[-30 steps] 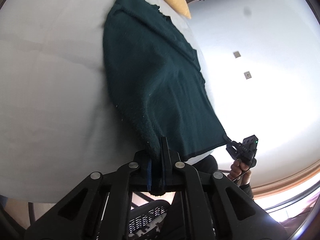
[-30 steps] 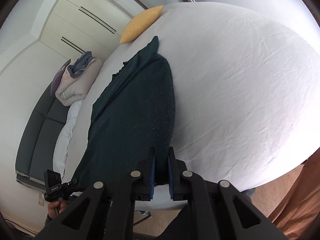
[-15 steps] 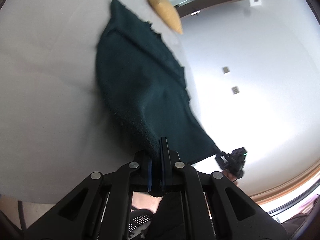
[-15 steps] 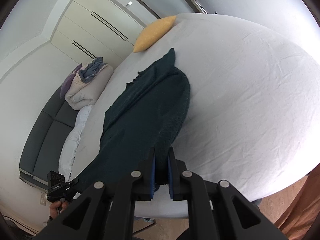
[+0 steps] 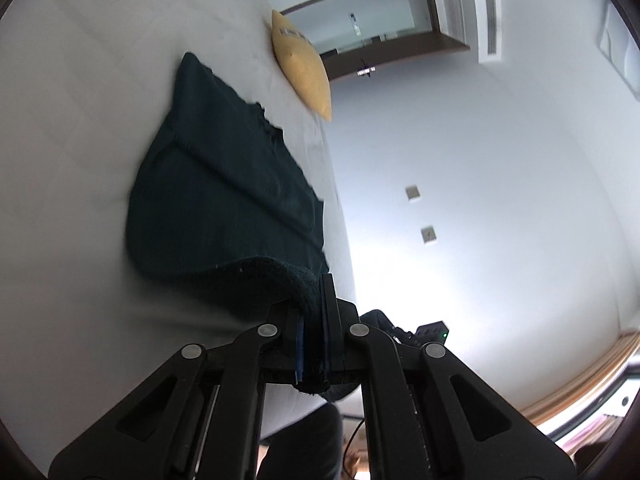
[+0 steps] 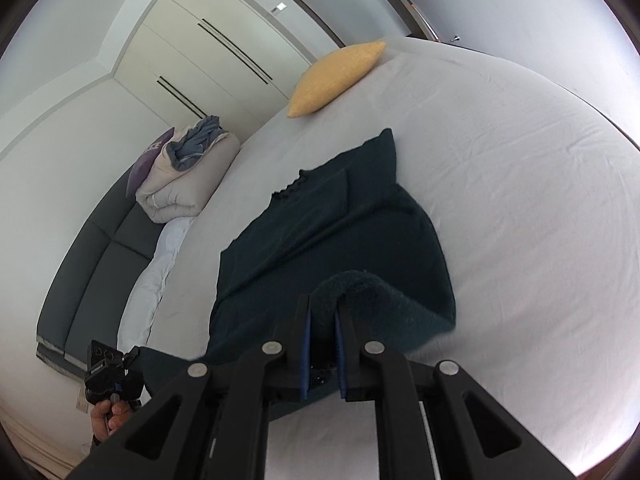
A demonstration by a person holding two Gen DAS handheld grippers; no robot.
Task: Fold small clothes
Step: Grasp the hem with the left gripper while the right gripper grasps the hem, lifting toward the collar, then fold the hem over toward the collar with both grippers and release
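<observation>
Both grippers: my left gripper [image 5: 313, 320] and right gripper [image 6: 323, 330] pinch the dark green garment's [image 6: 340, 236] hem.
Pillow: yellow pillow [image 6: 336, 78], 12 o'clock.

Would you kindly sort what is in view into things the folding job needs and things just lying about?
In the job:
- dark green garment, near edge lifted
- left gripper, jaws shut on it
- right gripper, jaws shut on it
- white bed beneath

Lying about:
- yellow cushion
- folded duvet with blue-grey clothing on top
- grey sofa
</observation>
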